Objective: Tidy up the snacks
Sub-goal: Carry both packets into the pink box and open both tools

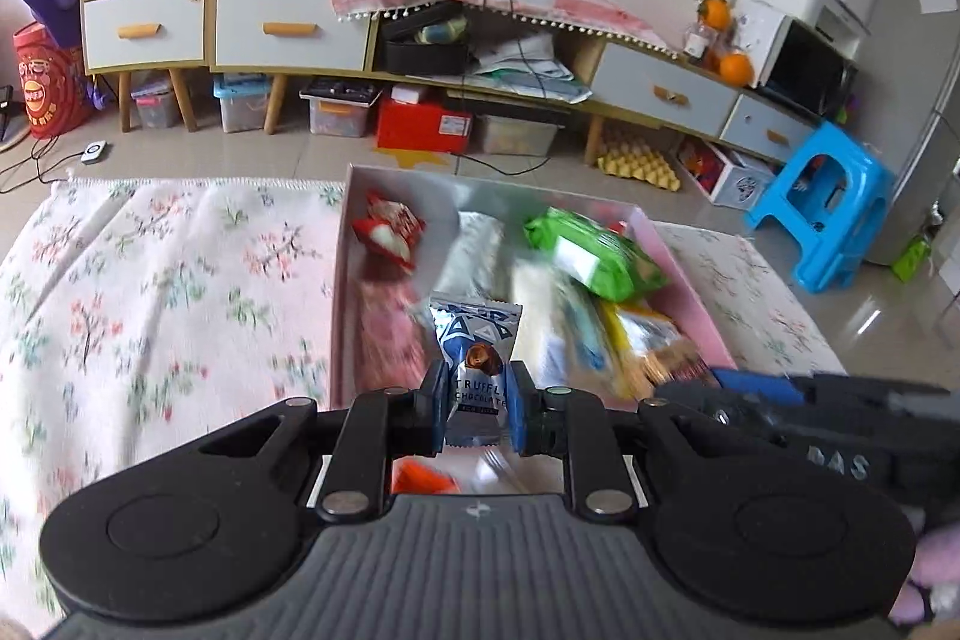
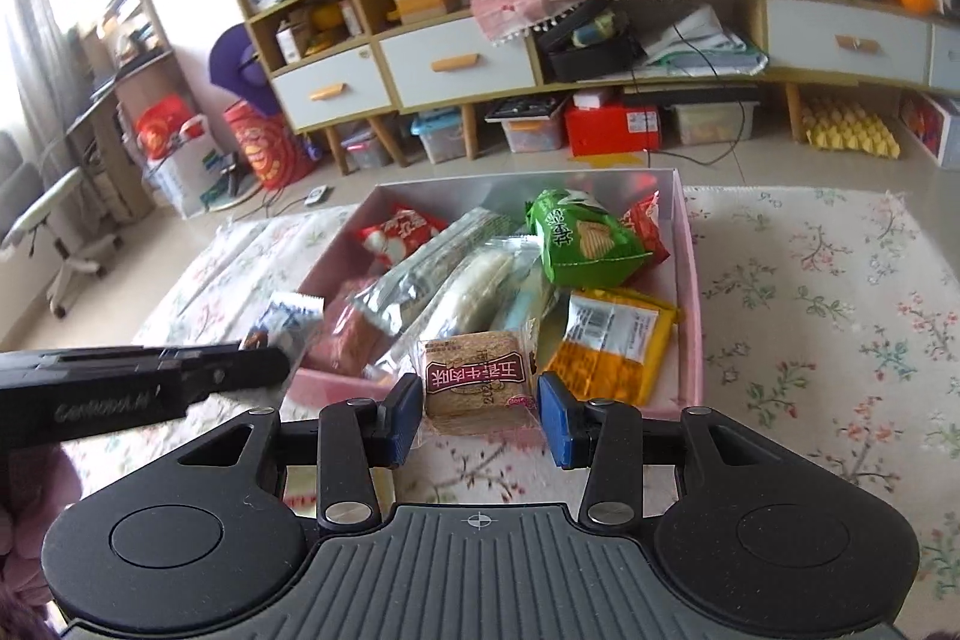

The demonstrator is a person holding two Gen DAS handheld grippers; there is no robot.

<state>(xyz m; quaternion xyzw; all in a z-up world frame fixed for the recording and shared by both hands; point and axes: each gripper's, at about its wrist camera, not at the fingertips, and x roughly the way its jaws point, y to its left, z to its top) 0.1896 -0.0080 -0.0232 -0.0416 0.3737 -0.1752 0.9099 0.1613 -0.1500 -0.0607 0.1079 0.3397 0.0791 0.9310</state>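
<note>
My left gripper point(image 1: 477, 383) is shut on a blue-and-white truffle chocolate packet point(image 1: 474, 334), which stands upright between the blue pads over the near end of the pink snack box point(image 1: 339, 280). In the right wrist view that gripper point(image 2: 270, 347) comes in from the left with the packet point(image 2: 291, 317) at its tip. My right gripper point(image 2: 480, 413) is shut on a brown cracker packet point(image 2: 474, 370) with a maroon label, just above the near wall of the box point(image 2: 691, 292). A green crisps bag point(image 2: 576, 238), a red packet point(image 2: 402, 232) and a yellow packet point(image 2: 612, 346) lie inside.
The box sits on a floral cloth point(image 2: 840, 310) spread on the surface. Beyond it is tiled floor, a long low cabinet point(image 1: 288, 28) with storage bins beneath, and a blue plastic stool point(image 1: 828, 202) at the right. The right gripper point(image 1: 738, 383) lies close beside my left one.
</note>
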